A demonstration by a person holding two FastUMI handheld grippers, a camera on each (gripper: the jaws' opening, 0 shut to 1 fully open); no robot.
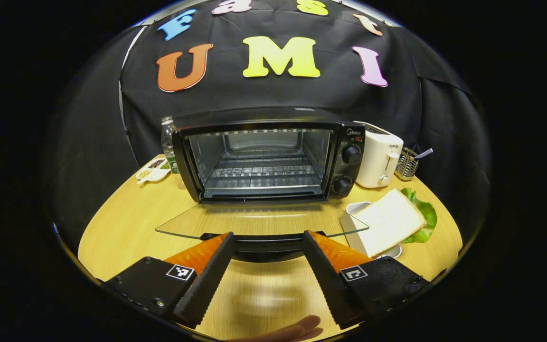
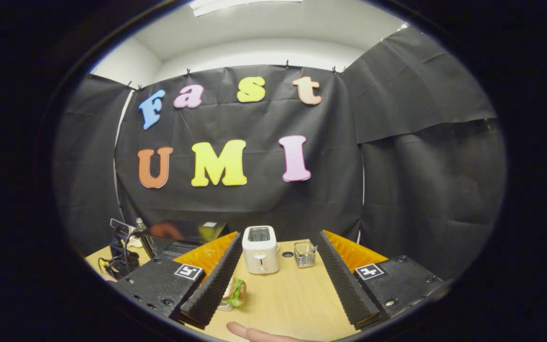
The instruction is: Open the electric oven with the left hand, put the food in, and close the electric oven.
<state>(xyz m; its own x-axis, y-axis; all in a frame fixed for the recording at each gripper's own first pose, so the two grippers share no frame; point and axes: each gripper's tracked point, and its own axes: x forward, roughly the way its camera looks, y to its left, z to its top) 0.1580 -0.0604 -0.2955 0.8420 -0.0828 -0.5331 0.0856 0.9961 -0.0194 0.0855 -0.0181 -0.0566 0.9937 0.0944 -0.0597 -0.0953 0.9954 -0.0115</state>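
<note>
Your left gripper (image 1: pixel 266 242) hangs with its fingers spread wide, holding nothing; a fingertip (image 1: pixel 297 330) of your hand shows just below them at the bottom edge. Right at its fingertips lies the black handle (image 1: pixel 266 247) of the oven door, sitting between the two fingers, though you cannot tell whether either finger touches it. Just beyond, the glass door (image 1: pixel 259 221) is folded down flat over the wooden table (image 1: pixel 121 223). Farther ahead, the electric oven (image 1: pixel 266 159) stands open, its wire rack (image 1: pixel 261 171) bare, with two knobs (image 1: pixel 351 155) on the panel at the gripper's right. Off to the right of the fingers, a slice of white bread (image 1: pixel 387 221) lies on a white dish (image 1: pixel 356 209) with a green lettuce leaf (image 1: pixel 423 216) under its far edge. Behind that, a white toaster (image 1: pixel 378 159) stands just beside the oven, and a wire basket (image 1: pixel 406 164) is next to it. Left of the oven are a clear bottle (image 1: pixel 168 137) and a small divided dish (image 1: pixel 152 170).

Your right gripper (image 2: pixel 278 270) is also spread apart and empty, held above the table (image 2: pixel 292 294). Close under its left finger, the bread and lettuce (image 2: pixel 234 290) peek out. Ahead between the fingers stand the toaster (image 2: pixel 260 249) and the wire basket (image 2: pixel 305 254). Far left, the oven's (image 2: pixel 183 235) dark top shows.
</note>
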